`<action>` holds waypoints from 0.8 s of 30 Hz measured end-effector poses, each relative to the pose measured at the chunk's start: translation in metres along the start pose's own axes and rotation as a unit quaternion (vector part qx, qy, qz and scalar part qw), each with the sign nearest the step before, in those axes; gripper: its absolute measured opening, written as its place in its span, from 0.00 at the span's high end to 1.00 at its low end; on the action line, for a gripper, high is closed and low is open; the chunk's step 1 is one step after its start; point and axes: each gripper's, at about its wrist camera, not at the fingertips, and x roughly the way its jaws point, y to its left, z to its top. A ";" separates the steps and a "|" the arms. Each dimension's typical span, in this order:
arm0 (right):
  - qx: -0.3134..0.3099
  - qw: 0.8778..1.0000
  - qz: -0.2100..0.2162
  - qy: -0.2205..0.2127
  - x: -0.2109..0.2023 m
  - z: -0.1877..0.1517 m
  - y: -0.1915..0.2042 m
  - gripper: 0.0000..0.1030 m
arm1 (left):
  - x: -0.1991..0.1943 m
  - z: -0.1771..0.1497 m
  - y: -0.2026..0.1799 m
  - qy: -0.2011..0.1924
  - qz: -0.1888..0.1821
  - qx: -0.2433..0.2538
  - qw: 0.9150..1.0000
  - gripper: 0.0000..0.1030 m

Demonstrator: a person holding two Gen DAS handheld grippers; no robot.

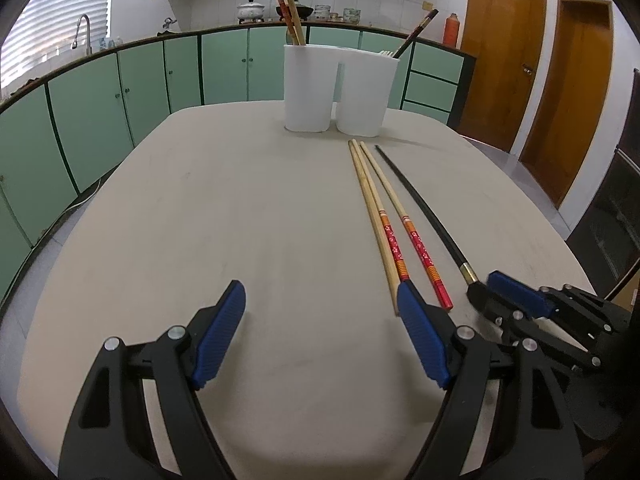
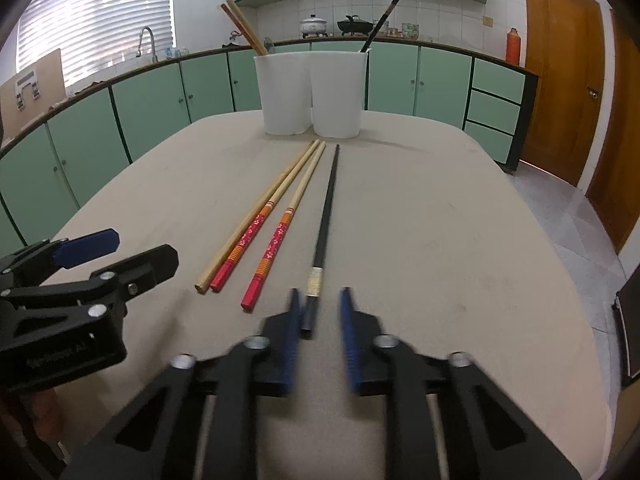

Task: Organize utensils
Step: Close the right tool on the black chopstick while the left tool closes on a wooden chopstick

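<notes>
On the beige table (image 1: 200, 220) lie a plain wooden chopstick (image 1: 372, 208), two red-patterned chopsticks (image 1: 416, 240) and a black chopstick (image 1: 420, 204), side by side, tips toward a white two-cup holder (image 1: 340, 88). The holder (image 2: 312, 92) has chopsticks standing in both cups. My right gripper (image 2: 320, 292) is low at the near end of the black chopstick (image 2: 328, 200). That end lies in a narrow gap, beside the left pad and apart from the right pad. My left gripper (image 1: 320, 286) is wide open and holds nothing, just left of the red-patterned pair (image 2: 276, 240).
Green kitchen cabinets and a counter with a sink, pots and bowls curve behind the table. Wooden doors (image 1: 500, 60) stand at the right. The table's left half is bare in the left wrist view.
</notes>
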 end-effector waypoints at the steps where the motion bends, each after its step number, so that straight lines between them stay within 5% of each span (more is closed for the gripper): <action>1: 0.002 1.000 0.001 0.000 0.000 0.000 -0.001 0.93 | 0.000 0.000 -0.002 0.000 -0.002 0.001 1.000 0.27; 24: 0.038 0.999 0.019 -0.008 -0.005 0.001 -0.022 0.94 | 0.017 -0.005 -0.025 0.025 0.001 0.026 0.999 0.50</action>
